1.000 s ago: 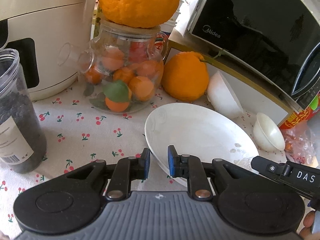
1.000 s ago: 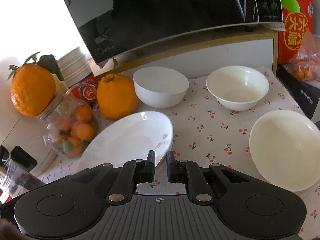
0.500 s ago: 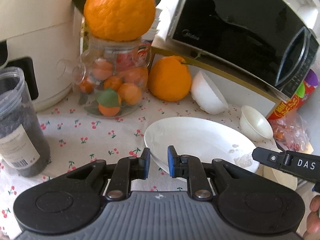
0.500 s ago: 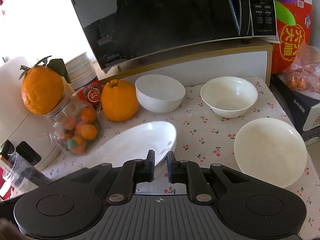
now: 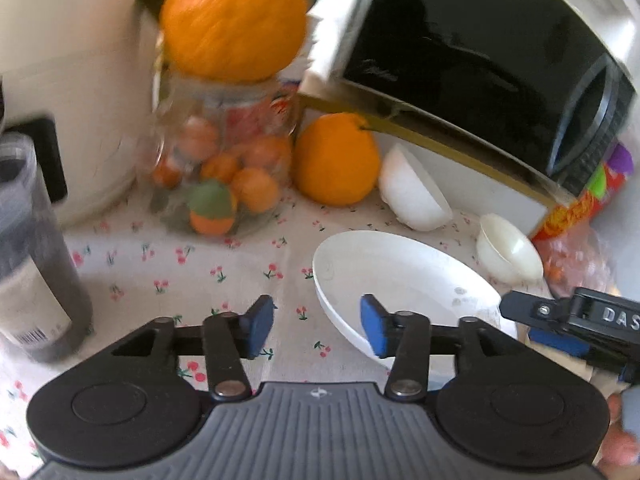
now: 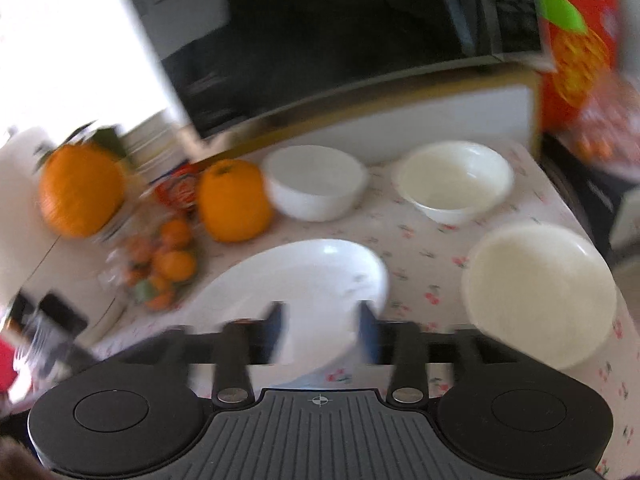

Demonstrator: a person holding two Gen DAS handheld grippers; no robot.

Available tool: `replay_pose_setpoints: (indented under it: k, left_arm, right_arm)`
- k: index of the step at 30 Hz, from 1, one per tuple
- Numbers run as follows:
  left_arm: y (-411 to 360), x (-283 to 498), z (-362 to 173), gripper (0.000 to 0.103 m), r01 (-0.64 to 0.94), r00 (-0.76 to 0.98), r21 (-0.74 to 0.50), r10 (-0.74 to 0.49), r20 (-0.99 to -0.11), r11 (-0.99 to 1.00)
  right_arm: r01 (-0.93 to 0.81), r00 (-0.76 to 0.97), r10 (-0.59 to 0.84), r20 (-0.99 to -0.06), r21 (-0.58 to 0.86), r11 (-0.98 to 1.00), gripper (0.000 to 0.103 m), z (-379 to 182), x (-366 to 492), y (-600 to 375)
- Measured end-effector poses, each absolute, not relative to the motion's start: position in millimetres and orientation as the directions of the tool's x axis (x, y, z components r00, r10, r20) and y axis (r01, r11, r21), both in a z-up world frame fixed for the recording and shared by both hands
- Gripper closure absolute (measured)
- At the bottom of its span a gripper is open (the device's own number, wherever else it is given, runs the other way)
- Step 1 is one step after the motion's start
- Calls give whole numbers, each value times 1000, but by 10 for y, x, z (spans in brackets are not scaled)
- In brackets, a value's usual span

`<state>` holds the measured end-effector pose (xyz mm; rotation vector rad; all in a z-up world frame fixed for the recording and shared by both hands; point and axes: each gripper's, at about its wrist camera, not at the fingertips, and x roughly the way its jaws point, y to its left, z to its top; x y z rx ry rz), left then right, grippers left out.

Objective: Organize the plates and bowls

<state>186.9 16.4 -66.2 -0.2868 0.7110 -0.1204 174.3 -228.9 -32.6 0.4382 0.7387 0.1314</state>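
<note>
— Opening now, your left gripper [image 5: 316, 326] and right gripper [image 6: 320, 330] both hang over the white plate [image 5: 400, 280] on the tablecloth [image 5: 160, 272].

— Gripping anything?

— Neither seems to; the right view is blurred. Two bowls [image 6: 316, 184] sit behind, a cream plate [image 6: 540, 296] beside.

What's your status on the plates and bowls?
Left gripper and right gripper both opening, nothing gripped. White plate on the cloth ahead, cream plate beside it, two bowls behind. Way clear.
</note>
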Motion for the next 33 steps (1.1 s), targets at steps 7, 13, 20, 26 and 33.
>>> replay_pose_setpoints:
  k: [7,13,20,26,33]
  left_arm:
    - [253,2066,-844,52,-52,728,-494,-306,-614,868]
    - [136,2143,-899,72,-28,729,-499,-324,-603,866]
    - [86,2163,-907,87,-22,735,-435,-280,-617,900]
    - [42,2126,-838,85,5,750,-408,-274,-602,913]
    - [-29,2088,-727,85,38,764,-376,-270,-586,926]
  right_arm:
    - [167,712,305,-632,574,801,35,-617,1961,-2499]
    - [161,693,318,-647,569,807,65,-724,2075,-2401]
    - [160,688,295,-663,535,829,88,-753,2114,-2386]
    - [151,705,277,-653,521,840,88,-670,2074,-2392]
    - [126,730,263,-631,502,856,88,-500,1980,-2430]
